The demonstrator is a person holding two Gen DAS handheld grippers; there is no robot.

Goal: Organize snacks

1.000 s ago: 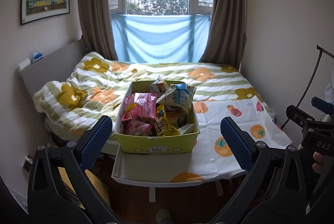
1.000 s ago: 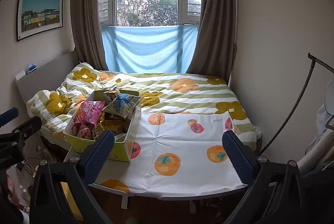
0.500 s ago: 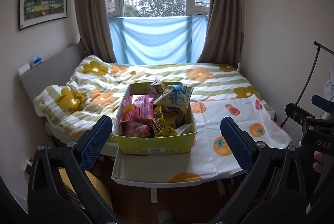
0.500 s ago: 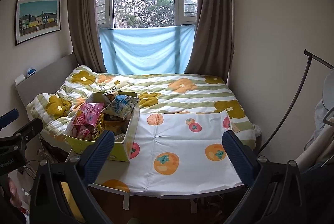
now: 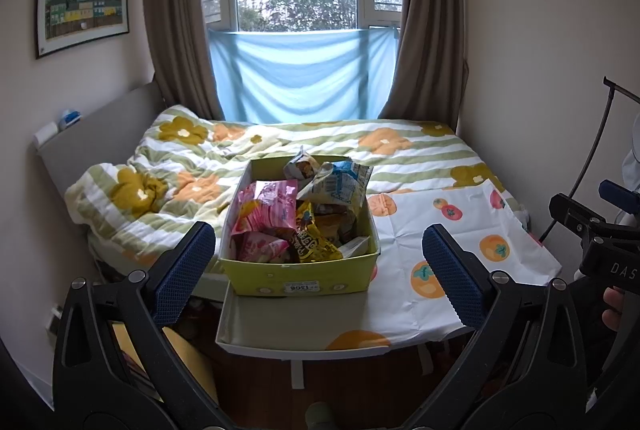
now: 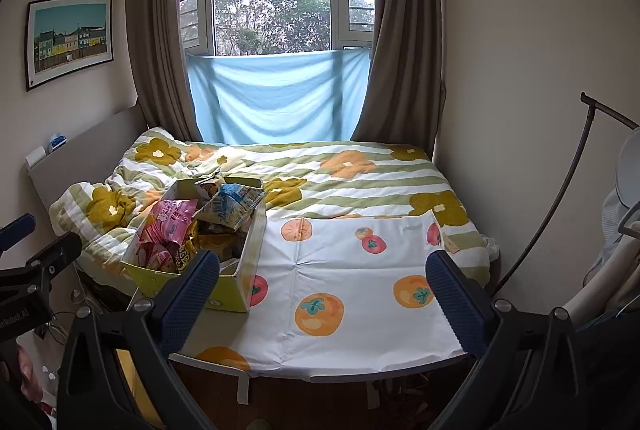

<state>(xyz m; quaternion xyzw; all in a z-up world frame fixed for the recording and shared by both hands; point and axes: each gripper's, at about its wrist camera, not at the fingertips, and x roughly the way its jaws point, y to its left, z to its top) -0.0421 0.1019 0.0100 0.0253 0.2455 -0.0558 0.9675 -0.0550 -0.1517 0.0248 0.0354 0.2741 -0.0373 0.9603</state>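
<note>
1. My left gripper (image 5: 318, 262) hung well short of the yellow box (image 5: 300, 276), fingers spread wide, gripping nothing.
2. My right gripper (image 6: 320, 294) was equally wide and empty.
3. The snack packets (image 5: 298, 213) lay heaped in the box on the table (image 5: 280, 326).
4. The fruit-print cloth (image 6: 340, 290) lay bare, fitting snacks either awaiting sorting or already gathered.

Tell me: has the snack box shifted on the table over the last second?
No. The snack box sits at the same spot by the table's near-left rim; only the camera view has drifted.
</note>
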